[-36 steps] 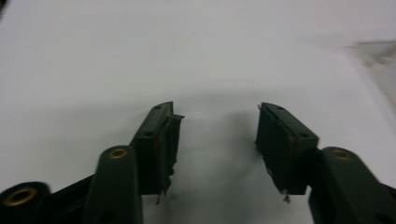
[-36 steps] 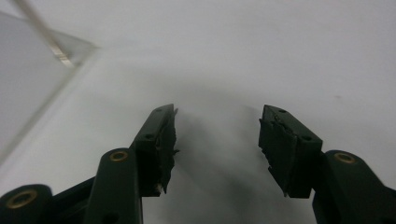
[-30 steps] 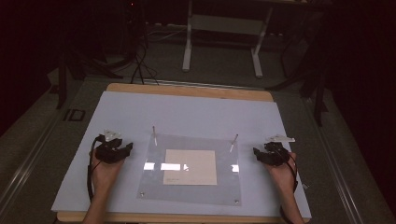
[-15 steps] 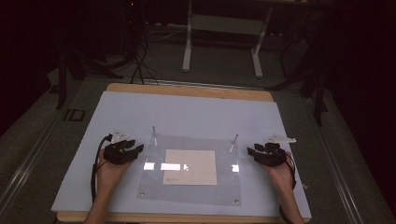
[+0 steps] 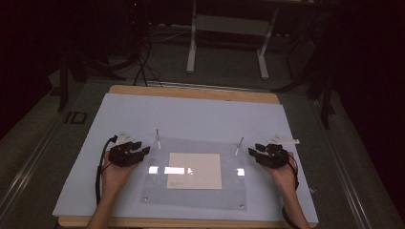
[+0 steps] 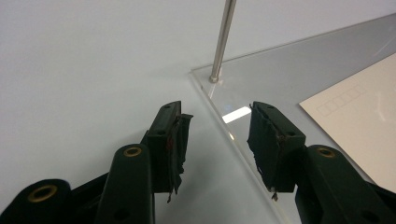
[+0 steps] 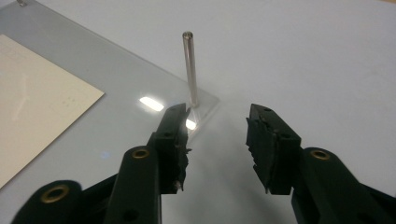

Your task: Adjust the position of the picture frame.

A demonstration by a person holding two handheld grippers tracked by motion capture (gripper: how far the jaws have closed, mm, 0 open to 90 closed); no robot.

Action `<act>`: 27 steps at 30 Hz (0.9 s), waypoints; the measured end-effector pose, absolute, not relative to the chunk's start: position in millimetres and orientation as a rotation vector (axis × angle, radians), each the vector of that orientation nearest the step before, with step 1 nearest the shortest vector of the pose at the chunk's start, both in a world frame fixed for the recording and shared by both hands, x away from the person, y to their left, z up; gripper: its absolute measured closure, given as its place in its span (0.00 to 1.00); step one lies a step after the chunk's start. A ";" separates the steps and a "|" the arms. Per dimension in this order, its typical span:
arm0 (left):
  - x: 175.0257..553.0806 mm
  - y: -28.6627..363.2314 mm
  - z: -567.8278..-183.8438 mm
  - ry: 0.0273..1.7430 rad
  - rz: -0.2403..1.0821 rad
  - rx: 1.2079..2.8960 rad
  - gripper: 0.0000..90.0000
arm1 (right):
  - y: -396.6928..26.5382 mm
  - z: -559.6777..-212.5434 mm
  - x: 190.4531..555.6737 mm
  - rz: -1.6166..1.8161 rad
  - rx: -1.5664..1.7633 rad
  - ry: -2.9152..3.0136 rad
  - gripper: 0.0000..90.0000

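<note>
Both grippers had drawn inward since the earlier frames, each closing from the outer table toward a side edge of the clear plate. Nearest the person, the forearms reached in from the bottom of the high view, hands wrapped around the tools.

The left gripper [image 5: 143,151] sat at the left edge of the acrylic plate [image 5: 157,191], its jaws apart and holding nothing; in the left gripper view [image 6: 217,135] the plate's edge ran between them, which looked like lining up to pinch that edge. The right gripper [image 5: 253,150] mirrored it at the right edge, its jaws likewise spread and empty [image 7: 217,140], with the plate's corner just ahead of them.

The plate lay flat on the white table cover [image 5: 200,114], with a cream card [image 5: 195,170] resting at its middle, probably placed there so that it stayed square between the pins. Beyond each gripper a thin metal pin stood upright at a far corner, the left pin [image 5: 157,137] and the right pin [image 5: 238,146]. Farther off stood a metal frame [image 5: 229,24] on the dark floor.
</note>
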State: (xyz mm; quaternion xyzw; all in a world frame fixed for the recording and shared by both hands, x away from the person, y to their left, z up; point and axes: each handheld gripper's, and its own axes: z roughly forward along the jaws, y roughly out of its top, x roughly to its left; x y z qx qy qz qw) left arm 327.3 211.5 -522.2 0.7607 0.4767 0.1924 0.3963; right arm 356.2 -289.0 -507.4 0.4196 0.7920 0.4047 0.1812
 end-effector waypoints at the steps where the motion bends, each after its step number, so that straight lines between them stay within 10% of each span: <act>1: 327.3 211.5 -522.2 1.208 0.487 1.928 0.60 | -287.4 -507.3 357.7 1.141 1.181 2.240 0.65; 27: 382.1 180.1 -525.5 1.170 0.461 1.951 0.64 | -257.7 -515.9 385.7 1.179 1.164 2.253 0.74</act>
